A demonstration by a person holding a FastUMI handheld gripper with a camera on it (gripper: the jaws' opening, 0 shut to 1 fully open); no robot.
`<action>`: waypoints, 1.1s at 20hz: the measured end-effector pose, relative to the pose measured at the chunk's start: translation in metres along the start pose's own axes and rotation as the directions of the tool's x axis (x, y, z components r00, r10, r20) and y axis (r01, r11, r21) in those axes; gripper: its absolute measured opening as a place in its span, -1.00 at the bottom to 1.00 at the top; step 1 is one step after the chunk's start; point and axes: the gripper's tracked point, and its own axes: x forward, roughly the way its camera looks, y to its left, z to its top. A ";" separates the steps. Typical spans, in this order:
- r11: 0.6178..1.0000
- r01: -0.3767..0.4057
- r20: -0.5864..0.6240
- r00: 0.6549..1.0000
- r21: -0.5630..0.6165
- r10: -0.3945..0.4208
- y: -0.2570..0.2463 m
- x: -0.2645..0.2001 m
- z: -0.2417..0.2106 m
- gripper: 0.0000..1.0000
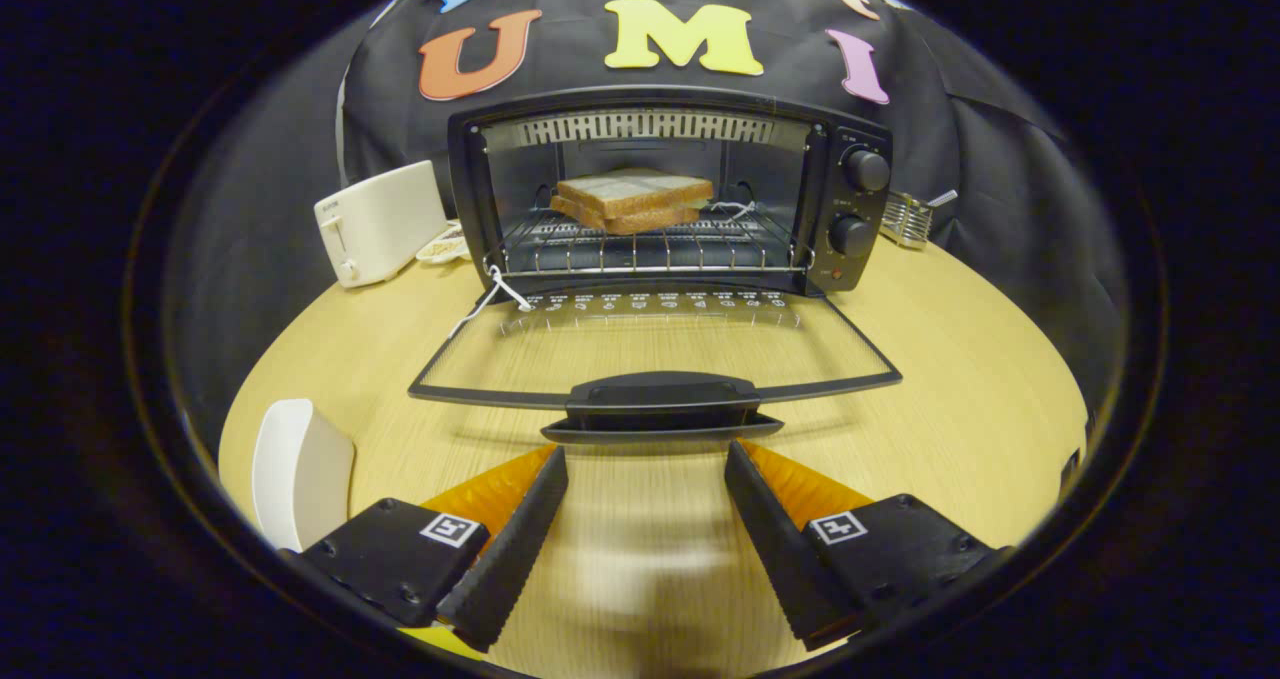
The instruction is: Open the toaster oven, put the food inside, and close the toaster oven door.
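Note:
A black toaster oven [850,209] stands on the wooden table beyond the fingers. Its glass door [655,344] is folded fully down and lies flat toward me. The door's handle [662,399] is just ahead of the fingertips. Two stacked slices of toasted bread [632,199] rest on the wire rack [640,249] inside the oven. My gripper [646,459] is open, with nothing between its fingers, hovering low over the table just short of the handle.
A white pop-up toaster [378,222] stands left of the oven, with a small dish [443,247] beside it. A metal wire holder [908,219] sits right of the oven. A white plate [298,474] lies left of the fingers.

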 end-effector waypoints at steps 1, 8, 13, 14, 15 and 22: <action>1.000 0.000 0.001 1.000 0.003 0.000 0.000 0.000 0.001 1.00; 1.000 0.018 -0.029 0.999 -0.003 -0.018 0.001 0.001 0.003 1.00; 1.000 0.024 -0.100 0.995 0.002 -0.023 0.001 -0.001 0.005 1.00; 1.000 0.022 -0.106 0.994 0.001 -0.022 0.000 -0.002 0.004 1.00; 1.000 0.022 -0.105 0.994 0.003 -0.022 0.000 -0.002 0.005 1.00; 1.000 0.020 -0.056 0.998 0.013 -0.020 0.000 -0.017 0.019 1.00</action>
